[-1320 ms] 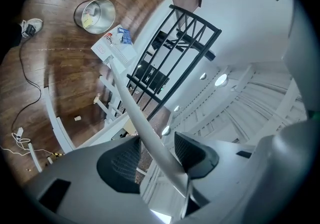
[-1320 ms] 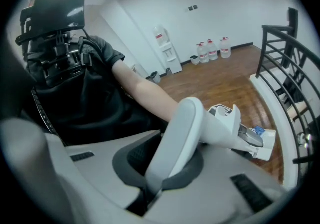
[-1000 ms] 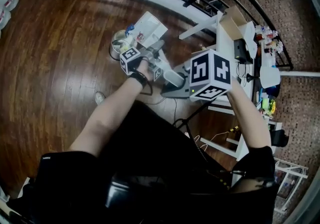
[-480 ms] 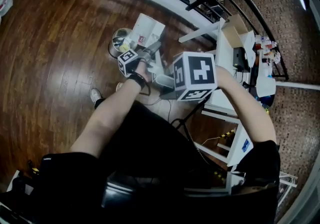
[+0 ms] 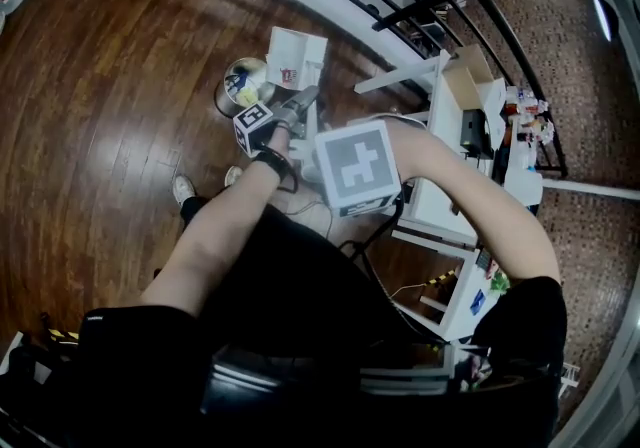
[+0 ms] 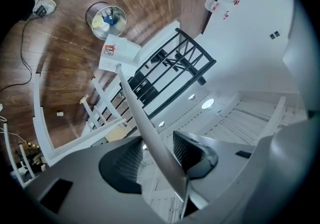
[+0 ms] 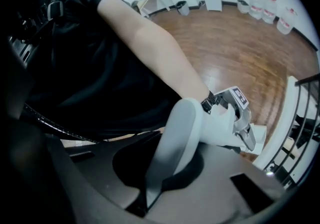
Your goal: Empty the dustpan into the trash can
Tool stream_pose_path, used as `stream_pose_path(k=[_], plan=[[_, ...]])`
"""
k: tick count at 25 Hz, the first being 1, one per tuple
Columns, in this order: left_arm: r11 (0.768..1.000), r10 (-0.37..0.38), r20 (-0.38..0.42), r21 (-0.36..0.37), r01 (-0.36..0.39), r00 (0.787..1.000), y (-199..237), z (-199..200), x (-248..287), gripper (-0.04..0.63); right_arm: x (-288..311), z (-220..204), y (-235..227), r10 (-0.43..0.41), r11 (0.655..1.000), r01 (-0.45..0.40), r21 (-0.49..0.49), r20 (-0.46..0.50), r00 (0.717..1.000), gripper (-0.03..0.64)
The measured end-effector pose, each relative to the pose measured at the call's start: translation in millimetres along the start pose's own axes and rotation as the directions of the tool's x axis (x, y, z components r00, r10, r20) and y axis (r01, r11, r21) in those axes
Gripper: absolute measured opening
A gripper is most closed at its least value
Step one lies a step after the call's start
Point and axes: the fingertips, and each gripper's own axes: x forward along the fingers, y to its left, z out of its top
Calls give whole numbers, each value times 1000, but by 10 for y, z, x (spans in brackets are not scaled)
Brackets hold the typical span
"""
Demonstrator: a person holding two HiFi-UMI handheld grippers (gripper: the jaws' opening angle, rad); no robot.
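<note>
Your right gripper (image 7: 150, 188) is pinched shut on the pale grey, thin-walled plastic dustpan (image 7: 175, 133). You hold it above the wooden floor (image 5: 120, 86), near side of the round metal trash can (image 5: 240, 86). Your left gripper (image 6: 155, 155) has just been closing; its jaws are spread, with the dustpan's thin edge between them.

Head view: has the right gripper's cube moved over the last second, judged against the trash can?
Yes. The right gripper's cube has shifted left, toward the trash can.
</note>
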Motion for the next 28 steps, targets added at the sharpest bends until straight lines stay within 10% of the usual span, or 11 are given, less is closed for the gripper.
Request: stream_pose_path(k=[17, 24, 28], plan=[[1000, 5, 9, 21, -5, 1000, -87, 116, -87, 179, -23, 121, -7, -6, 1000, 6, -7, 12, 1000, 8], [992, 58, -10, 110, -57, 998, -265, 150, -8, 179, -111, 105, -104, -74, 997, 68, 43, 153, 985, 6], [975, 88, -26, 208, -80, 996, -528, 183, 112, 179, -235, 172, -194, -147, 988, 120, 98, 343, 928, 6]])
